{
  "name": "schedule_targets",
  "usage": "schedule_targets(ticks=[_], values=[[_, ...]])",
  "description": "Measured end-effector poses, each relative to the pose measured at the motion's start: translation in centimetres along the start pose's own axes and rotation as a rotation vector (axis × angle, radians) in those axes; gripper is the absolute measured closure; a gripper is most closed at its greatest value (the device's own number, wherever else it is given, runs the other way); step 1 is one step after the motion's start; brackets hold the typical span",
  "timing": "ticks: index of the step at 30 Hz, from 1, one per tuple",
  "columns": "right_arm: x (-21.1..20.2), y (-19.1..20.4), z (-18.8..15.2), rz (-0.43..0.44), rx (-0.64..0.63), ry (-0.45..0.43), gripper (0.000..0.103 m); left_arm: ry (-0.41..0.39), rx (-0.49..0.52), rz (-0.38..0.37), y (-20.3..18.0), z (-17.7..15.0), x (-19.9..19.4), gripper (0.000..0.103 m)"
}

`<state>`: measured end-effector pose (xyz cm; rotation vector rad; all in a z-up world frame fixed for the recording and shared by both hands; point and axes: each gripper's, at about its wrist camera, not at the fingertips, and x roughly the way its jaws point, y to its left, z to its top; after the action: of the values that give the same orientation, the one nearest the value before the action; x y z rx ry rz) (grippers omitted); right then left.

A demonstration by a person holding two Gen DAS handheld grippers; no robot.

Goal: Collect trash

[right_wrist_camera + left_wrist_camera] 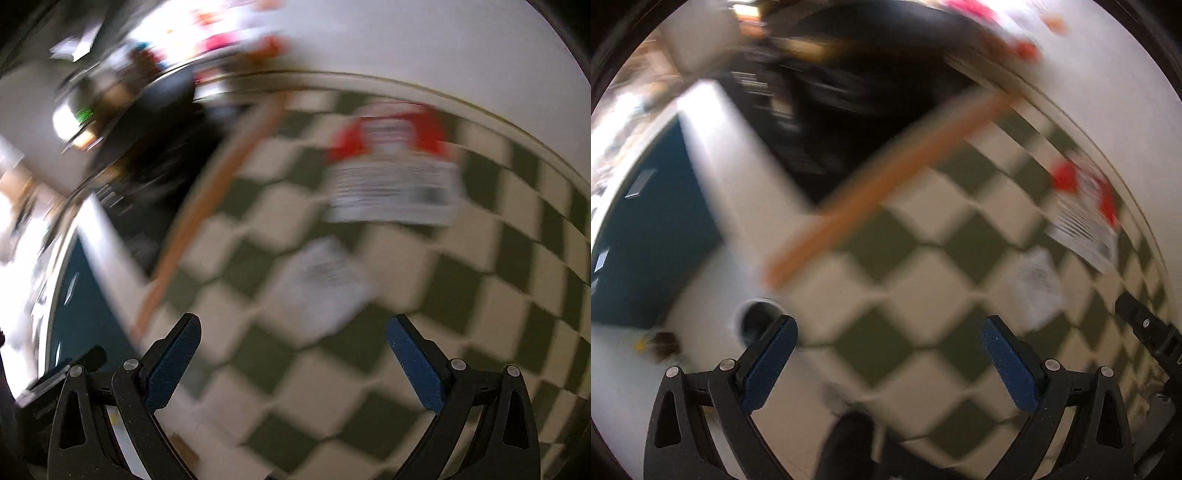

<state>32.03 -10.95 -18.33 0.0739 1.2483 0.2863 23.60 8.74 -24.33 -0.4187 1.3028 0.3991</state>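
Blue-padded fingers of the left gripper (888, 338) stand spread wide at the bottom of the left wrist view, with nothing between them, above a green-and-cream checkered floor (923, 266). Both views are heavily smeared by motion blur.

A crumpled white piece of paper (1036, 286) lies on the tiles ahead and to the right of the left gripper, apart from its fingers. Beyond it sits a flat red-and-white printed sheet (1084, 208), close to the white wall (1108, 92). An orange strip (886, 184) runs diagonally across the floor, edging a dark area. To the left stand a teal panel (653, 229) and a round opening in a white surface (755, 321). A black part of the other tool (1145, 332) juts in at the right edge.

The right gripper (293, 334) is likewise wide open and holds nothing. In its view the crumpled paper (325, 288) lies on the floor (443, 332) just ahead, between the lines of the 2 fingers but not touching them. The red-and-white sheet (393, 173) lies farther on, near the wall (443, 44). The orange strip (207, 206) slants along the left, with the teal panel (85, 314) beside it.
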Motion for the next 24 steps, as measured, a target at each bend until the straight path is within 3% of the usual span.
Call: schedule_targets(ticks=[4,8,9,11,14,15,16,18,22,24], values=[[1.7,-7.9,3.9,-0.086,0.1,-0.02,0.001,0.127,0.058,-0.081,-7.7,2.1,6.0,0.002],[3.4,-13.2,6.6,-0.085,0.163,-0.016,0.001,0.196,0.091,-0.054,-12.0,2.8,10.3,0.003],[4.0,-14.1,7.4,-0.063,0.173,-0.013,0.001,0.198,0.097,-0.033,-12.7,2.8,11.0,0.011],[4.8,-15.0,8.3,-0.026,0.174,-0.015,0.001,0.15,0.112,0.034,-13.5,2.7,11.1,0.017],[6.8,-14.9,10.0,0.027,0.151,-0.004,0.001,0.1,0.118,0.044,-14.0,2.6,10.8,0.023],[7.4,-14.6,10.4,0.041,0.142,0.001,0.001,0.083,0.125,0.042,-14.2,2.7,10.3,0.042],[8.4,-14.0,11.1,0.058,0.125,0.011,0.001,0.066,0.132,0.042,-14.4,2.9,9.9,0.074],[10.0,-12.9,11.9,0.07,0.098,0.03,0.001,0.072,0.15,0.052,-14.8,4.0,9.9,0.103],[13.2,-10.8,13.2,0.055,0.063,0.078,0.001,0.072,0.139,0.065,-13.6,5.3,10.0,0.103],[13.5,-9.4,13.5,-0.007,0.027,0.057,0.006,0.078,0.111,0.054,-12.6,5.7,9.8,0.103]])
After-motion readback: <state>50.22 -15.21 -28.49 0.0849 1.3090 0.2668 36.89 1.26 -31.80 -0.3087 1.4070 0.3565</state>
